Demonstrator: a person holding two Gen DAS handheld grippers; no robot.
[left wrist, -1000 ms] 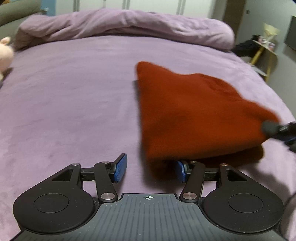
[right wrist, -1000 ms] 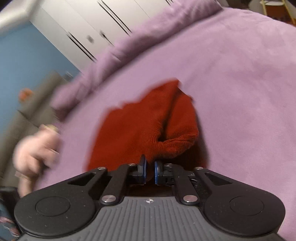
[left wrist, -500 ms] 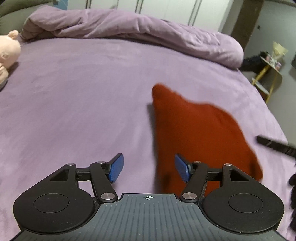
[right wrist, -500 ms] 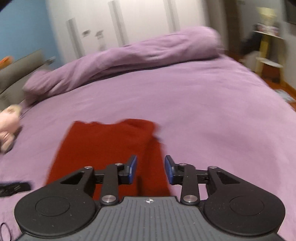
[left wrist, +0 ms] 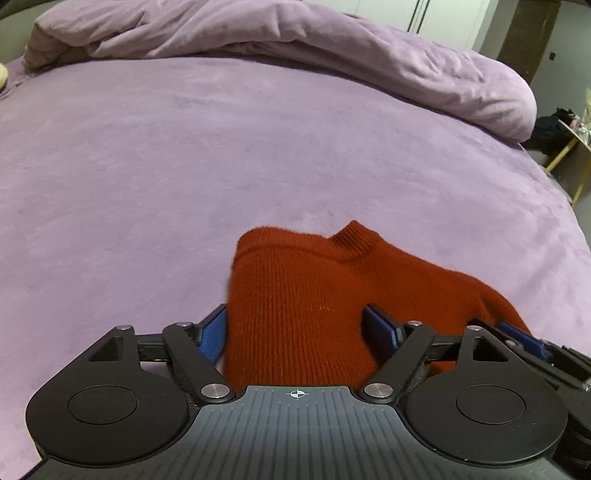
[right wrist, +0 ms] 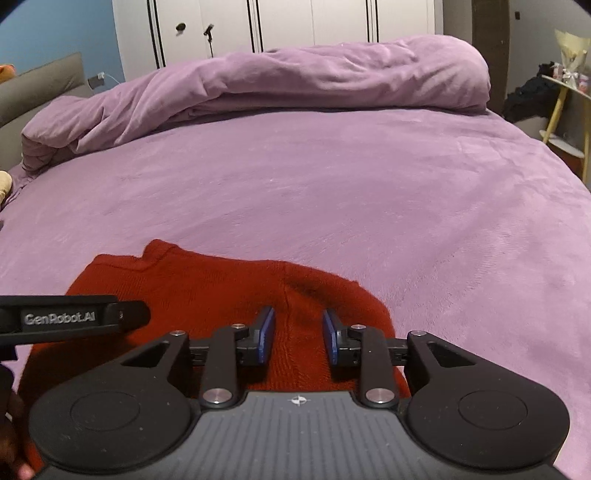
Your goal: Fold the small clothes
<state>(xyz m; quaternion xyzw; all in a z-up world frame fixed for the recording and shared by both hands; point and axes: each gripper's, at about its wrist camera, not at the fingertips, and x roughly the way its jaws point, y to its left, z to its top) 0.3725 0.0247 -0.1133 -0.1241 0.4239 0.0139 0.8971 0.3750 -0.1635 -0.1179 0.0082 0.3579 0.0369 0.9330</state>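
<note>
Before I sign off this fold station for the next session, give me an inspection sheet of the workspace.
Surface: purple bedspread, smooth.
Job's things: red knit sweater, folded, lying at the near edge.
Clutter: bunched purple duvet at the far side.
Grippers: left gripper opening, jaws astride the sweater; right gripper open over it, pads not pressing.
Cables: charger lead on the wall.
Surroundings: white wardrobe, yellow side table.

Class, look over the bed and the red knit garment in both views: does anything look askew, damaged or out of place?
Nothing is damaged. The red knit garment lies bunched, a ridge running up its middle, not yet a flat fold. The purple duvet is heaped at the bed's far end.
</note>
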